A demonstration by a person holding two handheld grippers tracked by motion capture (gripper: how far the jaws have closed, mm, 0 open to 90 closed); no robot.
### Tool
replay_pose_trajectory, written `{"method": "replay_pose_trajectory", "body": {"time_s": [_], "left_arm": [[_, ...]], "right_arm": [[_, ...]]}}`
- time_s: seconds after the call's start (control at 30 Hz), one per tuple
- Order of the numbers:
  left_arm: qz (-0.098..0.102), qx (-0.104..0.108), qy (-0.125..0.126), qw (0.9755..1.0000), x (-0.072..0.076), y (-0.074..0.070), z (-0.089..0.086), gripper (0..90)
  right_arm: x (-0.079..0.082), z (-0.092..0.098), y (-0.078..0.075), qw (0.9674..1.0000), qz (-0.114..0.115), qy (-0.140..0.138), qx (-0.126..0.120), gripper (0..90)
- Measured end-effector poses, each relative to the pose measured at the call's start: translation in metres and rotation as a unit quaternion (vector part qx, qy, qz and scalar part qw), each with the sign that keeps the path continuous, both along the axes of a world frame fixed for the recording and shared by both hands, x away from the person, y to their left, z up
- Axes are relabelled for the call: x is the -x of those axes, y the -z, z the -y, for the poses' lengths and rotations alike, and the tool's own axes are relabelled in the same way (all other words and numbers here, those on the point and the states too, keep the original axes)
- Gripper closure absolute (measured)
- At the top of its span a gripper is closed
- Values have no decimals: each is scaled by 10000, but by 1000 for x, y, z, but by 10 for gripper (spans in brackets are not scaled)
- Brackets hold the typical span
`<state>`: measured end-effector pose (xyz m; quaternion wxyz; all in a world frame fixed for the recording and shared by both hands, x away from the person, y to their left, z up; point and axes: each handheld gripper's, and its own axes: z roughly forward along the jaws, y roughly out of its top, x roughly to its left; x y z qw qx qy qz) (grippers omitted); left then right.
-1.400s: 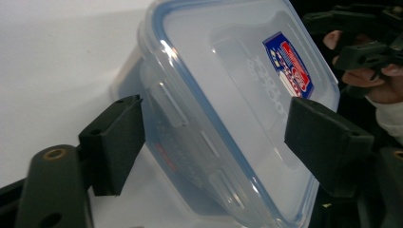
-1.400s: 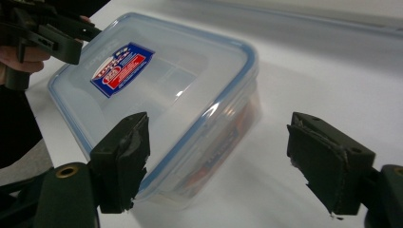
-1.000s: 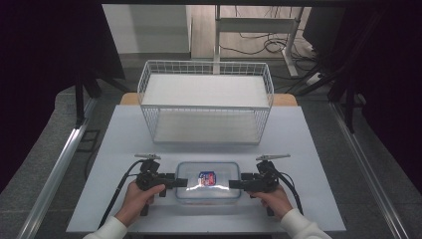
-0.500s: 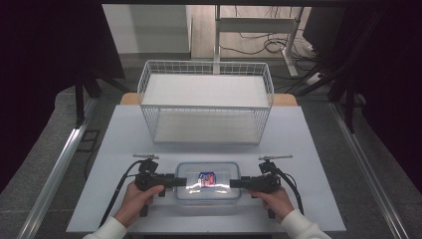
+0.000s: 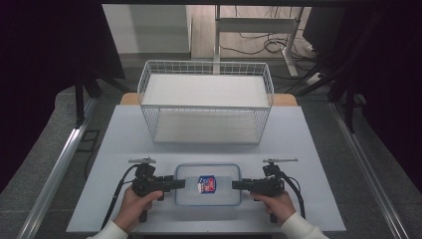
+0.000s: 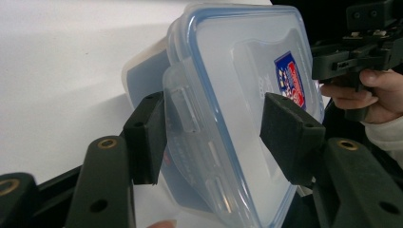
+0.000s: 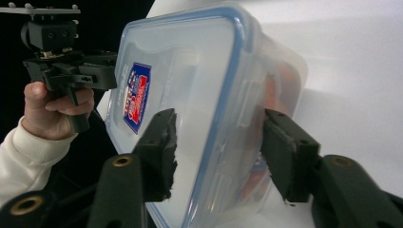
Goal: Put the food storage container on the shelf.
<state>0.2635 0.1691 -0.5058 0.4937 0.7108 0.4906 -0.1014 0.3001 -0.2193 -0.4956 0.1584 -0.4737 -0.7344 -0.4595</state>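
White rectangular table (image 5: 124, 149), seen from the high view, bearing a white wire basket (image 5: 206, 99) at the far side and, well apart from it at the near edge, a clear rectangular plastic food container with a blue-rimmed snap lid (image 5: 208, 184) and a red-and-blue label (image 5: 206, 183). The left gripper (image 5: 174, 183) and right gripper (image 5: 236, 185) straddle the container's two short ends. Both pairs of jaws have just been closing, with a latch flap (image 6: 183, 107) between them. On the left, one pad touches the flap while the other stands just off the lid (image 6: 247, 57); on the right, a gap shows beside each pad, so neither is yet clamped. Likely risks: smooth, sloping plastic may let a pad slide off the flap; uneven closure of the two sides may tilt or skate the container toward the near table edge; pinching only the flap may pop the latch rather than lift the box
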Motion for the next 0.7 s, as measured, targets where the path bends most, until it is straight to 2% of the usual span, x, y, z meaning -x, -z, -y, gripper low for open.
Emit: {"method": "replay_pose_trajectory", "body": {"time_s": [0.17, 0.37, 0.7], "left_arm": [[88, -62, -27, 9999, 5, -3, 1, 448], [70, -75, -48, 9999, 8, -6, 2, 459], [243, -194, -53, 9995, 13, -16, 3, 475]], "right_arm": [[7, 0, -4, 9999, 123, 18, 92, 495], [12, -2, -8, 9996, 214, 28, 179, 499], [15, -1, -11, 9996, 241, 69, 129, 511]]}}
